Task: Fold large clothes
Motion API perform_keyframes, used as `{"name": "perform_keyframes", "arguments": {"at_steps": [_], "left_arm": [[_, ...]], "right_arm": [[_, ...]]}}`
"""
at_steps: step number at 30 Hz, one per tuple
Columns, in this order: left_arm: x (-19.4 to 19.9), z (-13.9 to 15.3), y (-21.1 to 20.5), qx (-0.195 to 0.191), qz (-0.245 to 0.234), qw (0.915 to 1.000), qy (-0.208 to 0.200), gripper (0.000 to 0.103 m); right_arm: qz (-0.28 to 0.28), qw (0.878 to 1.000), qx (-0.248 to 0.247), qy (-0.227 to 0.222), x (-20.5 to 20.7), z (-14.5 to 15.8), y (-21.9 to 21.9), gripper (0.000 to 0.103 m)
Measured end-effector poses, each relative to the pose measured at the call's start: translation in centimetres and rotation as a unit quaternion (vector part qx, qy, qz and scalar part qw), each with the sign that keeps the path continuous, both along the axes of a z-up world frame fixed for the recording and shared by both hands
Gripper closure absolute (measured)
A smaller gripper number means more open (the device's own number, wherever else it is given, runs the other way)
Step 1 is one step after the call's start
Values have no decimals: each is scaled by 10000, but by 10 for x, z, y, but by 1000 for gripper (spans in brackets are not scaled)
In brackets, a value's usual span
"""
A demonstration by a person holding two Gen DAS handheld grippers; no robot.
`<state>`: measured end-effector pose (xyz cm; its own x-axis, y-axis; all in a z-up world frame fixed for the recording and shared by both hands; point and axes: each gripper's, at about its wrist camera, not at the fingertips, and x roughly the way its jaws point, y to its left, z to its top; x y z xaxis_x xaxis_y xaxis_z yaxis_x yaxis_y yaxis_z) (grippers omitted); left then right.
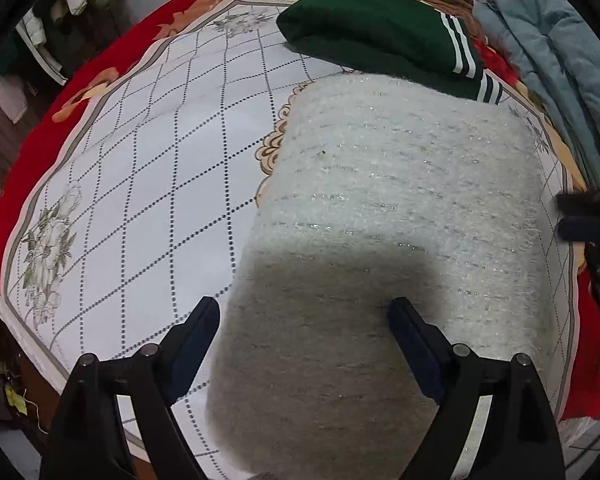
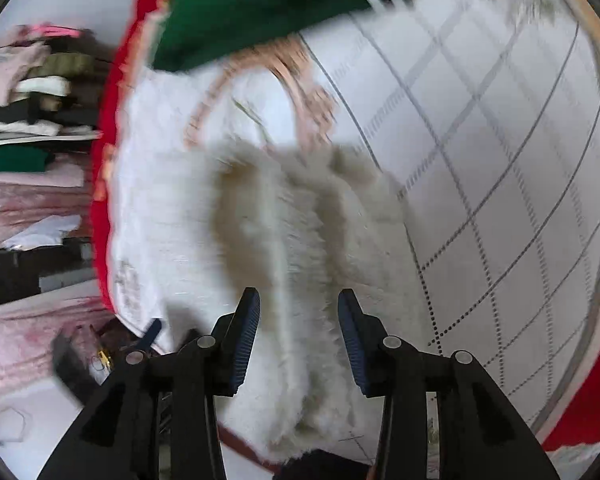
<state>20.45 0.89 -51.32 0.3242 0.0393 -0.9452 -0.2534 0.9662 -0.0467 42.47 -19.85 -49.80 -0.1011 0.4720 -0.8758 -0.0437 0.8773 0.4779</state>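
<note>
A fluffy whitish sweater (image 1: 400, 200) lies folded into a block on the bed. In the left wrist view my left gripper (image 1: 304, 310) hovers open over its near left edge. One of its fingers hangs over the bedcover and the other over the wool, and neither presses on the cloth. In the blurred right wrist view my right gripper (image 2: 298, 308) points down at the same sweater (image 2: 284, 220). Its jaws stand part open, and a ridge of fluffy cloth runs below the gap without being pinched. A dark shape at the sweater's right edge (image 1: 584, 216) looks like the right gripper's tips.
A folded green garment with white stripes (image 1: 380, 40) (image 2: 260, 4) lies just beyond the sweater. A pale blue padded jacket (image 1: 548, 52) lies at the far right. The white dotted-grid bedcover (image 1: 148, 184) has a red flowered border (image 1: 80, 80). Stacked clothes (image 2: 32, 120) stand beside the bed.
</note>
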Motion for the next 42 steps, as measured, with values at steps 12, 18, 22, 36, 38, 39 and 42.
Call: {"name": "perform_keyframes", "arguments": {"at_steps": [12,18,22,36,38,39,42], "left_arm": [[-15,53,55,-6,568,9972,-482,0],[13,31,82,-111,138,9995,-244,0],[32,20,87,-536,-310,9980,-104,0],[71,-39,49,-2135,-1605,9633,256,0],[75,-45,46,-2300,-1625,9590,310,0],[77,-49,44,-2438,-1592,9561,337,0],[81,-52,43,-2558,-1541,9537,357,0]], "right_arm": [[1238,9846,-1225,126,-29,-42,105,67],[999,9767,-1899,-95,-34,-76,123,68],[615,9926,-1030,163,-28,-55,101,67],[-500,9979,-192,374,-50,-111,-19,0],[-791,9928,555,709,-53,-137,-23,0],[-800,9917,702,726,-54,-139,-24,0],[-597,9903,1019,729,-54,-140,-17,0]]}}
